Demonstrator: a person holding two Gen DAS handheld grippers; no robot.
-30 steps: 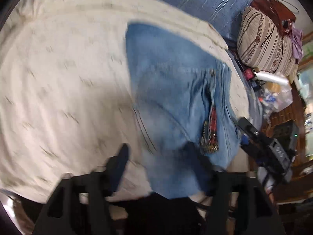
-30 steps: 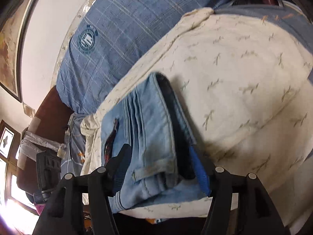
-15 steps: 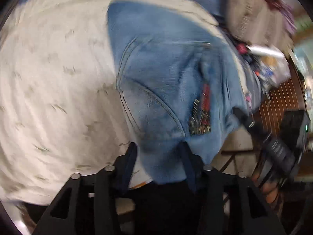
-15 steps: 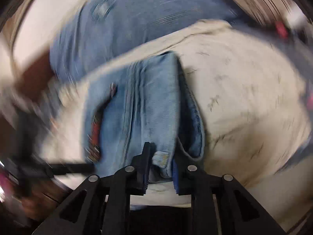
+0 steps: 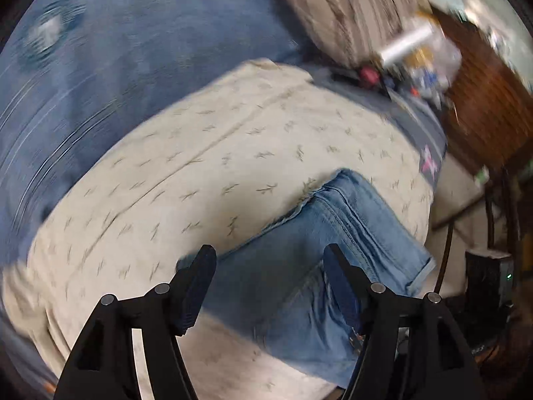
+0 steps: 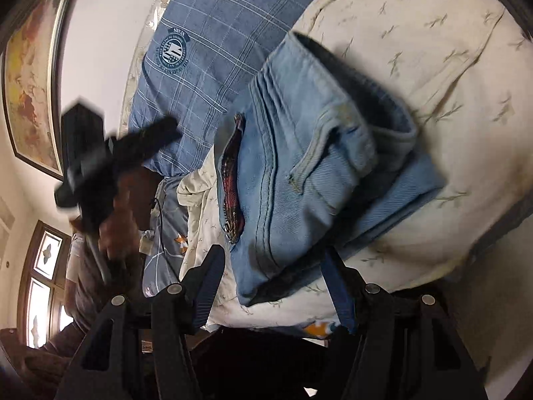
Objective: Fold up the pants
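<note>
While both sets of jaws swing apart with nothing gripped, the left gripper and right gripper hang over folded jeans lying centre frame on a cream bedspread

The far clutter by the striped cushion is smearing into streaks, so the small items beside it are staying unreadable. The blue pillow is blurring too, its crest reduced to a pale smudge. The folded jeans are running behind the left gripper and out of sight. From the right side, that gripper and the hand carrying it are showing only as a dark blur.
</note>
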